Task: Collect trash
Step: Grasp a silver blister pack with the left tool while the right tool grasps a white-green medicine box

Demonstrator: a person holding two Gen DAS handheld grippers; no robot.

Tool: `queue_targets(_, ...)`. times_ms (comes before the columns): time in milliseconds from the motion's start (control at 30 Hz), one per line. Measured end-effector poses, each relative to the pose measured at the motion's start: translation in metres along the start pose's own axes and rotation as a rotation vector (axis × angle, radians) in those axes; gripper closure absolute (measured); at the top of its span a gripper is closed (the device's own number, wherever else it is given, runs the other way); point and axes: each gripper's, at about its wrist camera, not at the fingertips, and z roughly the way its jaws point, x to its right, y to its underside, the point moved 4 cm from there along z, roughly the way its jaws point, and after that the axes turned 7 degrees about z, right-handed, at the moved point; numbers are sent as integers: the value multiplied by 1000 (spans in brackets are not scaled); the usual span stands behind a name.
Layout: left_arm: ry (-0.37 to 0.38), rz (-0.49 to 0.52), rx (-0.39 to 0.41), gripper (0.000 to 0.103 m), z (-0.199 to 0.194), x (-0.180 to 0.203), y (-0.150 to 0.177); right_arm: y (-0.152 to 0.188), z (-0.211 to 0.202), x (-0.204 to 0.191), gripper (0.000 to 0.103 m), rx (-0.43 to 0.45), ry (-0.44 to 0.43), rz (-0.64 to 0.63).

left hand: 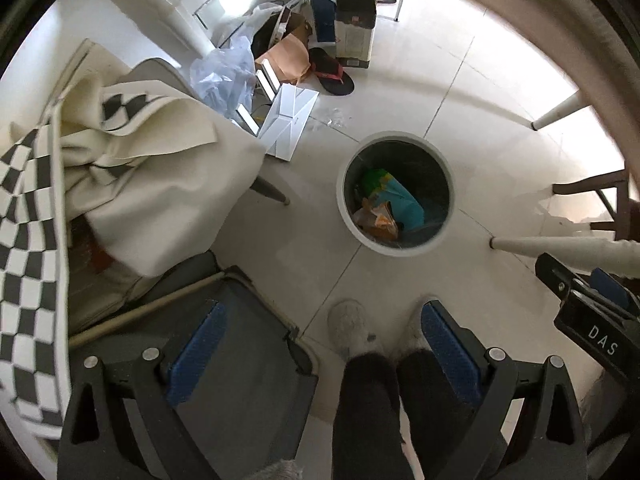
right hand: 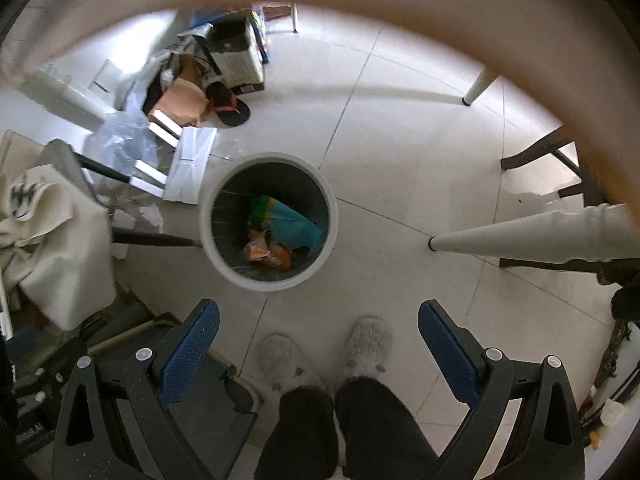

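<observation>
Both the left gripper (left hand: 320,344) and right gripper (right hand: 319,340) hang wide apart and empty above the round white-rimmed grey waste bin (right hand: 328,216) holding crumpled teal and orange wrappers (right hand: 280,236), so reaching for the scattered white paper scraps (right hand: 136,216) risks snagging the cream cloth (right hand: 52,240).

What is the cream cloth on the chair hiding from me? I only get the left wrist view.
Observer: Some crumpled white paper scraps lie on the floor tiles beside the white trash bin, next to a dark chair leg.
Operator: And the other hand-held gripper? I only see its side.
Observer: The right hand-held gripper is open and holds nothing. Two fuzzy grey slippers show between its fingers.
</observation>
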Motion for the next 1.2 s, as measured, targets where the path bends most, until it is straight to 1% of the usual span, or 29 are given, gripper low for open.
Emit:
queue_targets(100,-4,-8,6,3,-39,-6,7,4,-45,-3,2,0,-16,4)
queue_targets(200,-36,-9,21,3,-88,-11,6,2,-96,-1,2,-12,-42,32)
queue_targets(233,-44,-7,28,3,-97,-11,5,1,-110,0,2,-17,-49,43)
queue_targets(333,-52,-12,64,3,-134,-10,-10,-13,-152,6,2,-23,-80,79)
queue_targets(400,-54,-19,82,3,-156,-4,-26,-29,-181,13,2,-14,-101,104)
queue_targets(467,-44,-16,105,3,-173,8,-46,-51,-207,25,2,8,-102,130)
queue_targets(533,-30,-10,131,3,-190,24,-69,-79,-234,47,2,43,-114,181)
queue_targets(567,-28,-6,140,3,-194,30,-81,-90,-241,56,2,54,-108,197)
queue_targets(600,-27,-2,146,3,-199,37,-92,-108,-252,73,2,75,-100,229)
queue_targets(667,-19,3,157,3,-208,56,-120,-133,-262,99,2,94,-94,273)
queue_targets(733,-11,2,155,3,-212,73,-146,-167,-269,130,2,110,-79,323)
queue_targets(800,-14,-9,145,3,-213,93,-182,-203,-275,163,2,119,-65,366)
queue_targets(833,-22,-12,147,3,-213,101,-195,-222,-275,181,2,118,-64,397)
queue_targets(933,-47,-43,141,3,-210,132,-255,-290,-273,232,2,120,-96,503)
queue_targets(967,-48,-55,135,3,-207,141,-269,-315,-270,248,2,123,-100,535)
queue_targets(1000,-51,-65,126,3,-205,149,-285,-334,-266,260,2,122,-102,562)
queue_targets(1033,-53,-73,115,3,-200,157,-300,-360,-261,275,2,122,-105,600)
queue_targets(1067,-64,-77,96,3,-193,166,-318,-378,-257,287,2,126,-109,626)
queue_targets(1100,-74,-79,81,3,-186,173,-331,-406,-252,301,2,133,-106,664)
queue_targets(1133,-81,-83,57,3,-176,180,-348,-424,-248,308,2,135,-103,683)
queue_targets(1200,-89,-98,19,3,-162,185,-368,-462,-236,320,2,138,-107,730)
